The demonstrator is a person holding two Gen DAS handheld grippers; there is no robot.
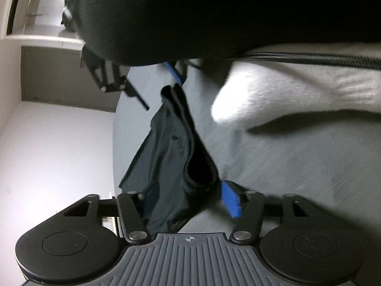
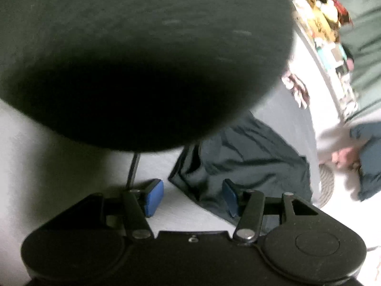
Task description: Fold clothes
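A dark navy garment [image 1: 176, 157] with a black waistband hangs bunched between my left gripper's [image 1: 190, 200] blue pads [image 1: 229, 199]; the left pad is hidden by the cloth. The cloth trails over the edge of a grey round table [image 1: 285, 166]. In the right wrist view the same dark garment [image 2: 247, 157] lies crumpled on the pale table [image 2: 47, 155]. My right gripper [image 2: 193, 196] is open just above it, its blue pads [image 2: 153, 196] apart, the right pad over the cloth's edge. A large black blurred shape [image 2: 142, 71] covers the top of both views.
A white sleeve or sock [image 1: 273, 95] and a black zipper edge [image 1: 321, 58] lie across the table. A black gripper frame [image 1: 107, 74] shows beyond. Cluttered shelves [image 2: 328, 47], a person's hand [image 2: 343, 157] and blue cloth [image 2: 371, 162] are at the right.
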